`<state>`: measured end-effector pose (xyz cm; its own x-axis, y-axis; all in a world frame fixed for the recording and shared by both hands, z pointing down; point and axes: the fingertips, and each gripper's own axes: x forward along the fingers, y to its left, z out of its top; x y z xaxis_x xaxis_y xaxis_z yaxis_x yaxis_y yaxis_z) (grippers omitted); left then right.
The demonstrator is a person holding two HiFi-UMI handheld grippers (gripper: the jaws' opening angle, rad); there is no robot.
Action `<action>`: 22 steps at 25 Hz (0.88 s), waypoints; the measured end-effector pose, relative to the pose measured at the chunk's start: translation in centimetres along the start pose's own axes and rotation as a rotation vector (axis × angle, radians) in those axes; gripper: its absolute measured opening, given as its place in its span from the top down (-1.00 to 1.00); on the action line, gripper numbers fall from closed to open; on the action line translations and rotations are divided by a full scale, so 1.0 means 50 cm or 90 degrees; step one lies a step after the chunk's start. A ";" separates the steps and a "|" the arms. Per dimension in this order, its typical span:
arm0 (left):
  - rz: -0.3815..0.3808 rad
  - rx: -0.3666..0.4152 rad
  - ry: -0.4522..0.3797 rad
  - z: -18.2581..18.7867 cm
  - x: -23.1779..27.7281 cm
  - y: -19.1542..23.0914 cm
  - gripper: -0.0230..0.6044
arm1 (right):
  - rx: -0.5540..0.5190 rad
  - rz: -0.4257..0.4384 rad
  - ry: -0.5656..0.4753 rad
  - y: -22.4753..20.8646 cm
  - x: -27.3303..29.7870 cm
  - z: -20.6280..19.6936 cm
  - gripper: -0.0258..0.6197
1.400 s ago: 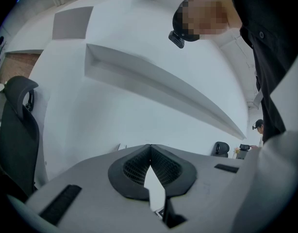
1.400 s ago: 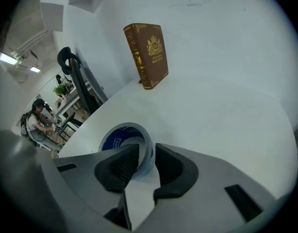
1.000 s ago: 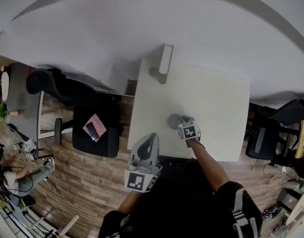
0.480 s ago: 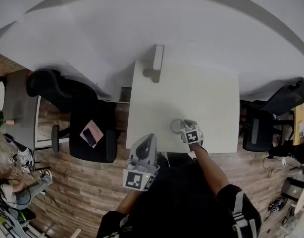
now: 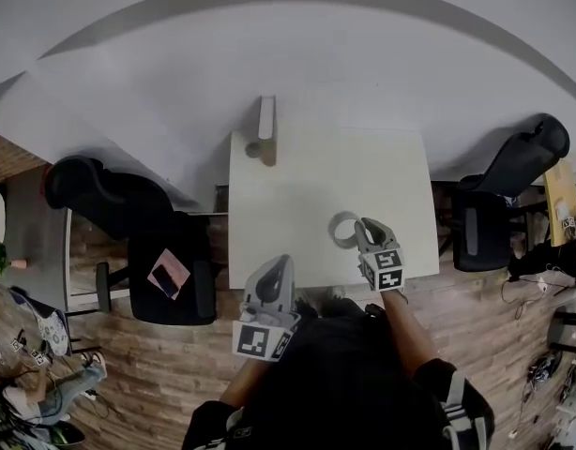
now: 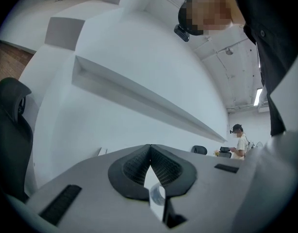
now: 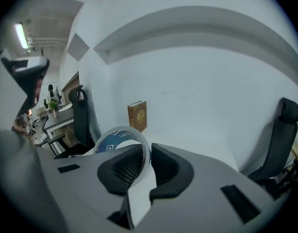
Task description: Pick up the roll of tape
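The roll of tape (image 5: 343, 230), a pale ring with a blue printed core, hangs above the white table (image 5: 297, 186) near its front edge. My right gripper (image 5: 363, 229) is shut on the ring's wall. In the right gripper view the tape (image 7: 121, 139) stands upright between the black pads, one pad inside the ring and one outside, at the right gripper (image 7: 148, 152). My left gripper (image 5: 280, 268) is at the table's front edge, left of the tape, shut with nothing in it. In the left gripper view its tips (image 6: 150, 147) touch, and the tape (image 6: 157, 194) shows small through the gap below them.
A brown book (image 5: 266, 120) stands upright at the table's far left edge against the white wall, also seen as the book (image 7: 137, 115). Black office chairs stand left (image 5: 166, 261) and right (image 5: 513, 176) of the table. The floor is wood.
The right gripper has closed on the tape and lifted it off the table toward me. The left gripper has drifted slightly, still shut.
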<state>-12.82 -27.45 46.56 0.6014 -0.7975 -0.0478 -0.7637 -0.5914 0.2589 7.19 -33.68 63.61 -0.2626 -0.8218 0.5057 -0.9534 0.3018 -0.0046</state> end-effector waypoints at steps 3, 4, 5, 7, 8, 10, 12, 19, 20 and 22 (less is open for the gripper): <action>-0.007 0.010 0.001 0.001 0.010 -0.030 0.85 | 0.012 -0.010 -0.090 -0.027 -0.085 0.081 0.72; -0.007 0.013 0.000 0.003 0.013 -0.039 0.85 | 0.014 -0.013 -0.121 -0.035 -0.115 0.105 0.72; -0.006 0.016 -0.002 0.005 0.017 -0.049 0.85 | 0.013 -0.015 -0.152 -0.041 -0.147 0.129 0.72; -0.003 0.017 -0.009 0.009 0.023 -0.067 0.85 | 0.013 -0.016 -0.212 -0.047 -0.209 0.173 0.72; -0.002 0.017 -0.012 0.010 0.026 -0.077 0.85 | 0.014 -0.014 -0.239 -0.050 -0.238 0.191 0.72; 0.001 0.016 -0.015 0.007 0.034 -0.099 0.85 | 0.020 -0.007 -0.284 -0.055 -0.290 0.215 0.72; 0.004 0.015 -0.011 -0.001 0.041 -0.119 0.85 | 0.031 0.001 -0.312 -0.060 -0.334 0.227 0.72; 0.007 0.015 -0.001 -0.022 0.062 -0.170 0.85 | 0.047 0.021 -0.336 -0.086 -0.397 0.219 0.72; 0.007 0.018 -0.002 -0.021 0.064 -0.176 0.85 | 0.049 0.024 -0.336 -0.090 -0.399 0.216 0.72; 0.007 0.021 -0.003 -0.021 0.066 -0.185 0.85 | 0.051 0.028 -0.336 -0.097 -0.402 0.212 0.72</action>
<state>-3.53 -24.50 45.05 0.5919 -0.8045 -0.0493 -0.7778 -0.5862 0.2270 15.52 -23.74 44.30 -0.3218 -0.9468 0.0004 -0.9428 0.3204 -0.0921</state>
